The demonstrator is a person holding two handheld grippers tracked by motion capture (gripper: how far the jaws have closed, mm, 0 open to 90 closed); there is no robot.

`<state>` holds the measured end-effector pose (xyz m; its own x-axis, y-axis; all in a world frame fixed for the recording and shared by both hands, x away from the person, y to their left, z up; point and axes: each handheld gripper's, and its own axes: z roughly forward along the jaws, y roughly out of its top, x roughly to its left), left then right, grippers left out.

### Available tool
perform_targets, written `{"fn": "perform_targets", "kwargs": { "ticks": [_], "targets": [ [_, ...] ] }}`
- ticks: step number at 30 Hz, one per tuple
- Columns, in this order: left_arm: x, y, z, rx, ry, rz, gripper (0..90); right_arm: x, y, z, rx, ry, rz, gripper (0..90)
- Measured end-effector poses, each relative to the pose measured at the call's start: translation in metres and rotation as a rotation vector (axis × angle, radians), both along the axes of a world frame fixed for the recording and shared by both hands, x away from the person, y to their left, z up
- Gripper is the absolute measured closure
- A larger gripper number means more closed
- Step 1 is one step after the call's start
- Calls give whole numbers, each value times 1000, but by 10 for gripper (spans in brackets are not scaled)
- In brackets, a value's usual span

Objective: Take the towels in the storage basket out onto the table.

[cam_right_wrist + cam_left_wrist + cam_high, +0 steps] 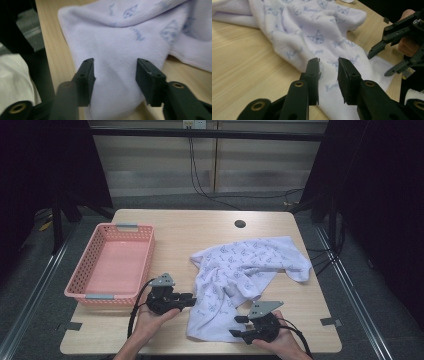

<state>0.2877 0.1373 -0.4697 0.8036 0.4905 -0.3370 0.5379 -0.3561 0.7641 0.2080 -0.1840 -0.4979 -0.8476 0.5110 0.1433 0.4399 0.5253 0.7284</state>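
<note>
Both grippers' jaws stand apart over the crumpled white printed cloth (240, 275) at table centre. High view: left gripper (192, 298) meets its nine-o'clock edge, right gripper (235, 326) its six-o'clock corner; pink plastic basket (85, 270) left, bare wood beyond. Gripper views: fabric between unpressed pads.

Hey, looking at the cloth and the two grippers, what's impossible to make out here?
- Whether the left gripper touches the cloth: left gripper view, jaws stand apart over it, contact hidden.
- Whether the right gripper pinches the cloth: right gripper view, blurred, pads hide contact.
- Cloth's print: high view, too small.
- Basket near inside wall: high view, rim hides it.
</note>
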Motion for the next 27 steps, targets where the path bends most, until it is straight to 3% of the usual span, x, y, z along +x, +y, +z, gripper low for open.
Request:
{"fn": "perform_targets", "kwargs": {
  "ticks": [2, 5, 6, 8, 9, 11, 13, 17, 22, 27],
  "targets": [
    [0, 2, -1, 3, 5, 7, 683, -3, 4, -3, -23, -41, 24, 428],
    [2, 2, -1, -3, -1, 14, 671, -8, 5, -6, -51, -105, 52, 453],
    [2, 2, -1, -10, 0, 19, 663, -9, 4, -5, -60, -101, 48, 535],
    [2, 3, 0, -14, -5, 21, 658, -6, 1, -1, -83, -91, 23, 794],
    [2, 3, 1, -14, -6, 21, 658, -2, -3, 1, -80, -69, 2, 843],
    [3, 4, 2, -20, -12, 25, 658, 3, -10, 5, -42, -51, -29, 860],
    [4, 4, 3, -30, -18, 32, 658, 9, -20, 18, 33, -51, -65, 862],
    [7, 0, 6, -34, -29, 30, 650, 20, -38, 55, 170, -109, -128, 863],
    [5, -11, 13, -44, -57, 11, 650, 41, -52, 89, 241, -225, -253, 867],
    [6, -24, 9, -33, -53, -15, 649, 68, -79, 101, 284, -265, -378, 868]
  ]
}}
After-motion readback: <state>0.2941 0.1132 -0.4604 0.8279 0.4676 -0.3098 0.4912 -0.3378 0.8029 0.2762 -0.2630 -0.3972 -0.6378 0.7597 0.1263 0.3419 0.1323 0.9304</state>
